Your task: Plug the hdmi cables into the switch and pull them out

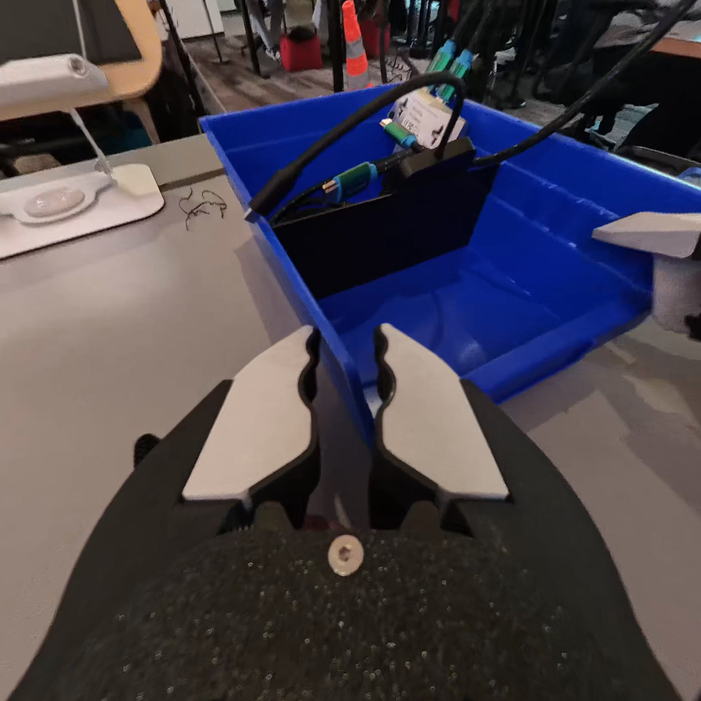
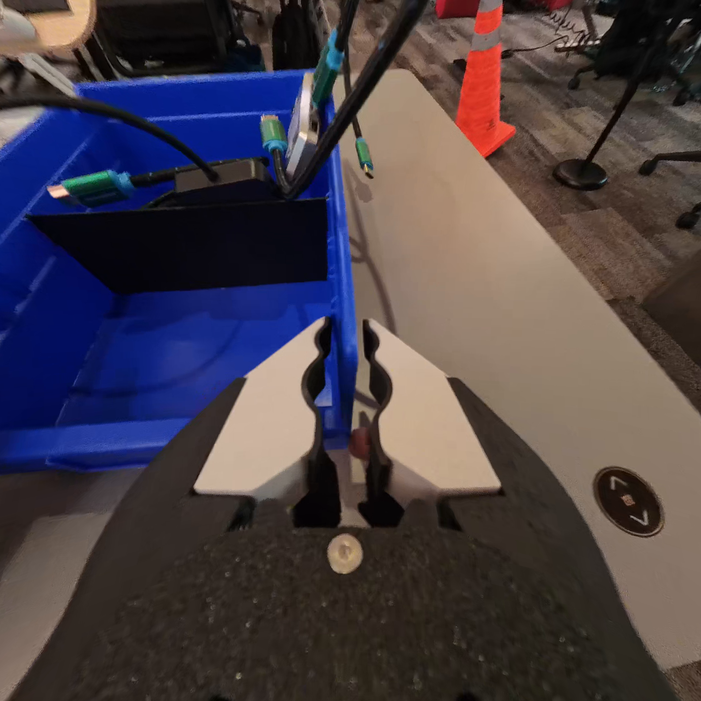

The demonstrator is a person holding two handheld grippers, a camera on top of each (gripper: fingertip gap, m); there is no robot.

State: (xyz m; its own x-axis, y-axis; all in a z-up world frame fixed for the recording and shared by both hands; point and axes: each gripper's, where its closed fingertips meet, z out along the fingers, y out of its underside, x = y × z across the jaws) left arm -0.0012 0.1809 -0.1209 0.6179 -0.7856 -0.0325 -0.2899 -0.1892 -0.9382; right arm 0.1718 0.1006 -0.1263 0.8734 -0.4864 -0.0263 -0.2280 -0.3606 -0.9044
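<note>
The left gripper point(image 1: 346, 333) has its jaws a little apart with nothing held between them; through the gap shows the near left wall of the blue bin point(image 1: 561, 303), which the fingers straddle from above without clearly touching it. The right gripper point(image 2: 346, 326) is likewise slightly parted and empty, its fingers point(image 2: 394, 379) on either side of the bin's point(image 2: 113, 341) near right corner. Whether either gripper touches the rim cannot be told. In the left wrist view the tip of the other gripper shows at the right edge, over the bin's right wall.

The bin sits on a grey table point(image 1: 113, 360) point(image 2: 493, 303). A black divider point(image 1: 379, 242) point(image 2: 189, 246) stands across it; the near compartment is bare, and the task's things lie in the far one. There a black switch box point(image 1: 436, 159) point(image 2: 223, 172) rests against the divider's top, with a thin black lead curving out of it. One green-and-blue plug point(image 1: 352, 180) point(image 2: 91, 187) lies loose just left of the box, its metal end free. A second plug point(image 1: 398, 134) point(image 2: 273, 132) stands upright beside a pale flat device point(image 1: 428, 117) point(image 2: 301, 129) leaning in the far right corner. More cables point(image 2: 364, 87) run up out of the bin, and a small plug point(image 2: 363, 155) dangles over the table to the right.

On the table's far left is a white lamp stand point(image 1: 76, 201). An orange cone point(image 1: 354, 45) point(image 2: 485, 83) stands on the floor beyond.
</note>
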